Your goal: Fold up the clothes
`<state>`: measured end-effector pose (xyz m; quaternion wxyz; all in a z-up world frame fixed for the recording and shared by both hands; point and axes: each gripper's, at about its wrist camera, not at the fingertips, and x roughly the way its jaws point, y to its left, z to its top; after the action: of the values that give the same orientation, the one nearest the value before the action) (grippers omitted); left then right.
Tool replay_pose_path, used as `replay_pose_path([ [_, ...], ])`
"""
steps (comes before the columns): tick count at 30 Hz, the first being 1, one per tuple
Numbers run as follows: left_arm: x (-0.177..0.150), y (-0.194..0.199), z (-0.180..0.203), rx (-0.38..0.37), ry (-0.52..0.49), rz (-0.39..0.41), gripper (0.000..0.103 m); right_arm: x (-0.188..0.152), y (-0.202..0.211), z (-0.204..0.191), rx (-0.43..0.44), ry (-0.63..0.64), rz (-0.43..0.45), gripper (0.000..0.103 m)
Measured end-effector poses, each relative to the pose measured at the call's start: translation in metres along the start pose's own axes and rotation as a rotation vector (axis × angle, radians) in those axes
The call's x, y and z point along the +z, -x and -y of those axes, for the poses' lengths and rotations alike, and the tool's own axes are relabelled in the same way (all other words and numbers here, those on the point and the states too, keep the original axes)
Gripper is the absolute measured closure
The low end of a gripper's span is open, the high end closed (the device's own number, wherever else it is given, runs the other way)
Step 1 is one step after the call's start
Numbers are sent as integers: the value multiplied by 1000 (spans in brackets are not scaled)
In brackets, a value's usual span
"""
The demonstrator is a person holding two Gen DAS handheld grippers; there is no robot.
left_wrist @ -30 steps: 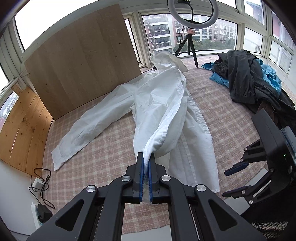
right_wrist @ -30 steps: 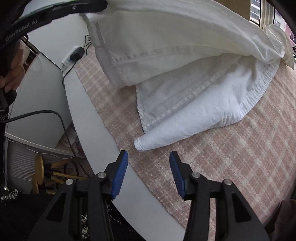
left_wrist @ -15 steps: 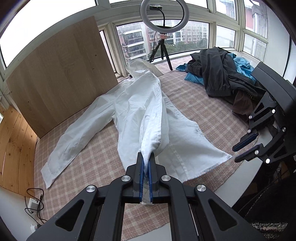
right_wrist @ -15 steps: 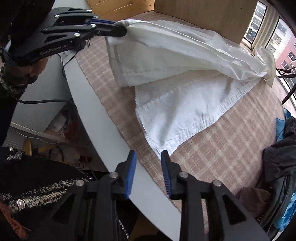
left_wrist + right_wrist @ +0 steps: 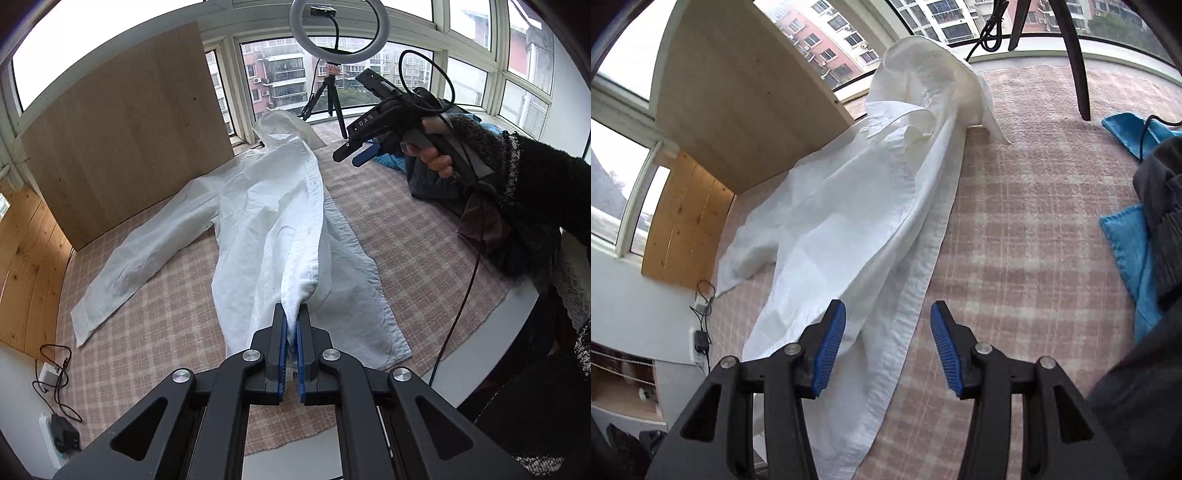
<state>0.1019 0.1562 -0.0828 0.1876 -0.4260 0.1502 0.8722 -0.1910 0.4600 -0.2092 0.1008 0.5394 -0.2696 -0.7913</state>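
Observation:
A white long-sleeved shirt (image 5: 266, 221) lies lengthwise on the pink checked tablecloth (image 5: 155, 325), collar at the far end, one sleeve spread to the left. My left gripper (image 5: 291, 328) is shut on the shirt's near hem and holds that edge lifted. My right gripper (image 5: 888, 347) is open and empty, held in the air over the shirt's front placket (image 5: 916, 280); it also shows in the left wrist view (image 5: 356, 153), above the table's far right. The shirt (image 5: 849, 206) fills the middle of the right wrist view.
A pile of dark and blue clothes (image 5: 443, 177) lies at the far right of the table; it shows at the right edge (image 5: 1160, 206). A wooden board (image 5: 125, 125) leans at the back left. A ring light on a tripod (image 5: 332, 74) stands by the windows. A power strip (image 5: 59, 435) lies at the left.
My right gripper has risen from the shirt's near right corner, swung over the far right of the table, and opened wider. The left gripper still holds the hem.

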Motion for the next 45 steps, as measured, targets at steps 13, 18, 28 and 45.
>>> replay_pose_path([
  [13, 10, -18, 24, 121, 117, -86, 99, 122, -58, -29, 12, 169, -14, 100],
  [18, 12, -32, 51, 135, 95, -130, 99, 153, -28, -61, -28, 368, 119, 100],
  [28, -20, -64, 80, -71, 155, -269, 83, 136, -73, -30, -283, 458, -33, 74],
  [45, -42, -144, -85, -215, 208, -290, 63, -135, 24, -71, -59, 409, -93, 58],
])
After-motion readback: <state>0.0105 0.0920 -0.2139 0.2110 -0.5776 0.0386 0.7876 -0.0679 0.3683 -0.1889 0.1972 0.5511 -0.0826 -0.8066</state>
